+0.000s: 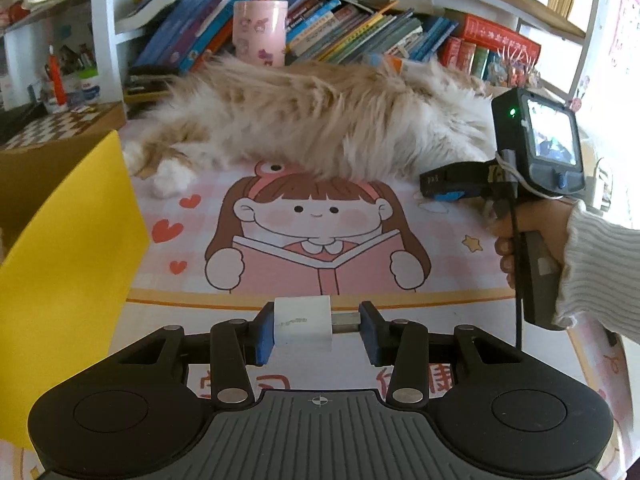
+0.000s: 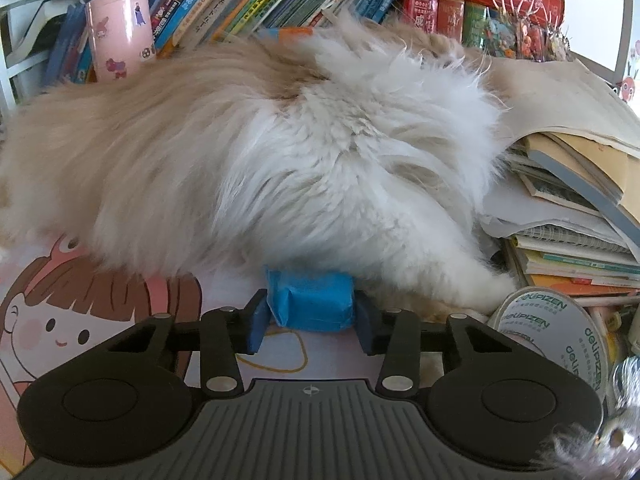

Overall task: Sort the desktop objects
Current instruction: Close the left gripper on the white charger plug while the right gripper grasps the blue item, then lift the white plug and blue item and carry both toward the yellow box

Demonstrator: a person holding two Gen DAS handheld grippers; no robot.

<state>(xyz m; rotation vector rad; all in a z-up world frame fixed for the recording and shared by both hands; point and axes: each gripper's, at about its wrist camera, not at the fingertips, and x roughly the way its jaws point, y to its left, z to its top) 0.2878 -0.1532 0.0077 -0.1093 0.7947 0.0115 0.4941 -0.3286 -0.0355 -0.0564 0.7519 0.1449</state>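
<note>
My left gripper (image 1: 316, 326) is shut on a white charger plug (image 1: 303, 324), whose metal end reaches the right pad, just above the pink cartoon desk mat (image 1: 320, 240). In the right wrist view my right gripper (image 2: 312, 326) has both blue pads against a blue wrapped packet (image 2: 316, 304), which lies on the mat right against the white fur of a fluffy cat (image 2: 280, 152). The left wrist view shows the right gripper (image 1: 430, 186) from the side, in a hand with a white knit sleeve, low beside the cat (image 1: 320, 120).
A yellow box (image 1: 68, 260) stands open at the left of the mat. The cat lies across the desk's back. Behind it are a pink cup (image 2: 120, 32) and shelved books. A leaning book stack (image 2: 580, 220) and a tape roll (image 2: 560, 332) crowd the right.
</note>
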